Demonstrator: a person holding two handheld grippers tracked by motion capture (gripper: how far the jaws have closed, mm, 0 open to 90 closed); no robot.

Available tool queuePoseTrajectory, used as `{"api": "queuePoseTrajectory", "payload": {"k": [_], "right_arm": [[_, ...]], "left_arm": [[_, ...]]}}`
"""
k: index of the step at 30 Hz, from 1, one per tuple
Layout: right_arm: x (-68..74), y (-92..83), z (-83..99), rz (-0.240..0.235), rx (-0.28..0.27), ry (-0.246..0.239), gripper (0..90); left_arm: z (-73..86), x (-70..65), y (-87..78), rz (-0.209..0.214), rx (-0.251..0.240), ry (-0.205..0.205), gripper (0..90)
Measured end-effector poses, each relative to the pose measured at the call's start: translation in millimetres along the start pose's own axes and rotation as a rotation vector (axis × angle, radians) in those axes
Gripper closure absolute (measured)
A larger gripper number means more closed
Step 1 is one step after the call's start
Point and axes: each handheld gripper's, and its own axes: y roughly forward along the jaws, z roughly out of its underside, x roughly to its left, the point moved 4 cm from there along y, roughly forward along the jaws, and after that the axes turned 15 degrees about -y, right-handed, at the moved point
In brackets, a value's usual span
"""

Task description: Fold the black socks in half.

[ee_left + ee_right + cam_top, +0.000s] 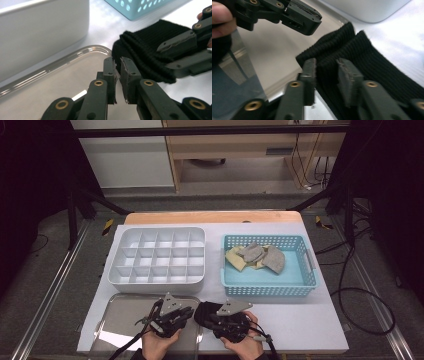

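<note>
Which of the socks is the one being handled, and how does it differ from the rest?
The black ribbed sock, clamped by the right gripper beside the clear tray. The other socks are grey and cream, piled in the blue basket.

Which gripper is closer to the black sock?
Right. The right gripper has its jaws around the black sock; the left gripper sits just beside it, jaws empty.

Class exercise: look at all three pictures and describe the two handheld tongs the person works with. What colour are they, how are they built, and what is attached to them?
The left tongs and right tongs are matt black, built from bolted linkage bars with brass-coloured pivot pins. Each ends in two flat, rectangular pads with worn edges. Each carries a grey three-cornered plate on top, and a black cable trails back from the left one. The hands are bare.
</note>
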Motion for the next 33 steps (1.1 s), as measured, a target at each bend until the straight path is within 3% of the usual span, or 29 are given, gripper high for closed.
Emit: {"api": "queuePoseTrajectory", "payload": {"k": [3,8,12,14,18,23,27,33], "right_arm": [[-0.1,0.5,0.2,0.000,0.001,-0.001,85.0],[-3.9,-10.4,-8.4,0.019,-0.055,-0.009,86.0],[-2.6,-16.8,-22.3,-0.007,-0.121,-0.025,86.0],[2.8,-8.3,-21.1,-0.053,-0.108,-0.041,85.9],[6.8,4.1,-11.2,-0.076,-0.065,-0.041,85.6],[7.4,7.0,-6.9,-0.078,-0.054,-0.034,85.1],[10.1,10.0,-5.8,-0.074,-0.050,-0.043,84.6],[11.6,10.3,-6.0,-0.072,-0.057,-0.046,84.3]], "left_arm": [[1.5,-1.5,3.0,0.001,0.008,-0.001,81.7],[3.6,-2.4,7.4,0.000,0.022,0.006,82.1],[3.9,-1.5,8.8,-0.006,0.026,0.007,82.5],[2.3,0.7,6.9,-0.016,0.020,0.007,82.3],[-4.4,5.6,-1.1,-0.024,-0.013,-0.009,80.6],[-14.4,5.4,-7.9,0.005,-0.054,-0.039,77.8],[-23.6,-2.4,-6.7,0.020,-0.085,-0.026,71.0],[-30.2,-15.2,8.3,0.026,-0.059,-0.001,61.5]]}}
